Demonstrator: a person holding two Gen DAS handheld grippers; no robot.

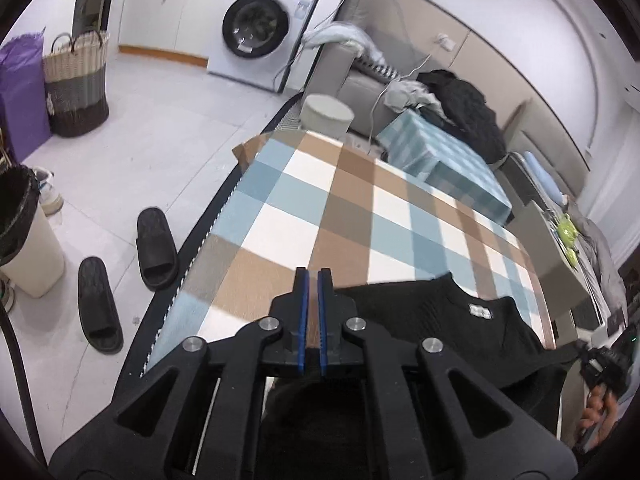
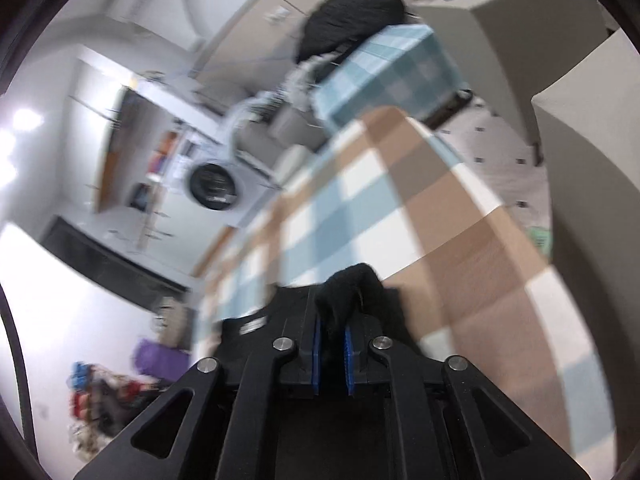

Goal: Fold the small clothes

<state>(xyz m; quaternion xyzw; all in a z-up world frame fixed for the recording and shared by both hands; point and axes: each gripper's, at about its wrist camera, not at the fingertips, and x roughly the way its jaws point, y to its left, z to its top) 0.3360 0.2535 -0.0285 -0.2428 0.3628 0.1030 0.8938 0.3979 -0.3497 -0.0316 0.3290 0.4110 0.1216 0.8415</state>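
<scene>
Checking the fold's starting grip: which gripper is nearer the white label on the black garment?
Cannot tell: the label sits between them. It lies right of the left gripper and left of the right gripper, whose jaws pinch the black garment.

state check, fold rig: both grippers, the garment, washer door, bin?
left gripper: shut, black fabric under the jaws; pinch itself not visible
right gripper: shut on black garment, fabric bunched between the pads
black garment: partly lifted, rest on checked table
washing machine: door closed
bin: upright, lined with black bag
</scene>
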